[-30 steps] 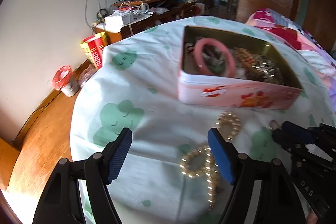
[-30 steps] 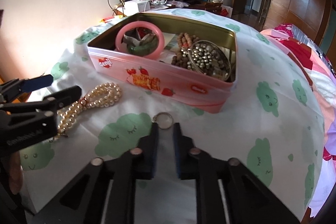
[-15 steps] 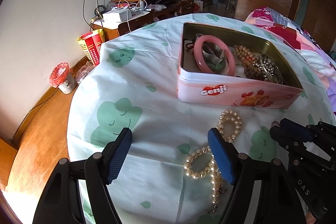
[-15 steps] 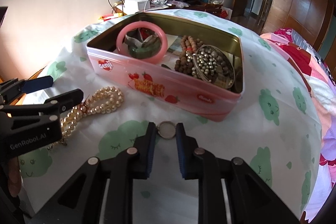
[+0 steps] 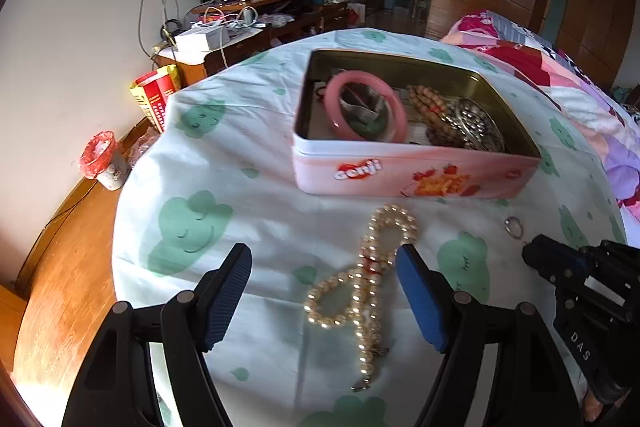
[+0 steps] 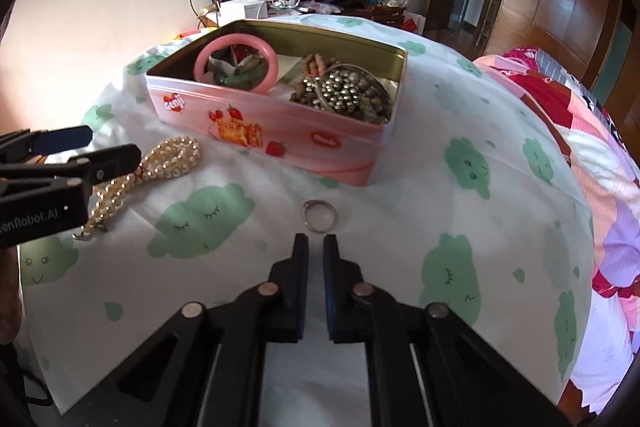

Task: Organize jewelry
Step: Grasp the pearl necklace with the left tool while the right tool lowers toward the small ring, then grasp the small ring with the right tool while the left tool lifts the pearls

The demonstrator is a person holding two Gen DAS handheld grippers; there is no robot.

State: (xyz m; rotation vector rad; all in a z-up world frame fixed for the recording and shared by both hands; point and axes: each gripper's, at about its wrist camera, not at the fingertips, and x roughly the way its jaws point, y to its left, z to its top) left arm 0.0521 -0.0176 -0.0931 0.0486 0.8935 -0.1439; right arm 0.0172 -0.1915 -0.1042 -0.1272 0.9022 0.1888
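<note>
Risk: right gripper, fingers nearly closed and empty short of the ring before the tin, may push it across the cloth; left gripper, fingers wide open, may snag the pearls.

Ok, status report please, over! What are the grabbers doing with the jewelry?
Left gripper open over pearl necklace. Right gripper nearly shut, empty, just short of silver ring on the cloth. Pink tin open, path clear.

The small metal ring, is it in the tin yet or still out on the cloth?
Out. The metal ring lies flat on the tablecloth in front of the pink tin, just ahead of the right claw, whose fingers are nearly closed on nothing.
</note>
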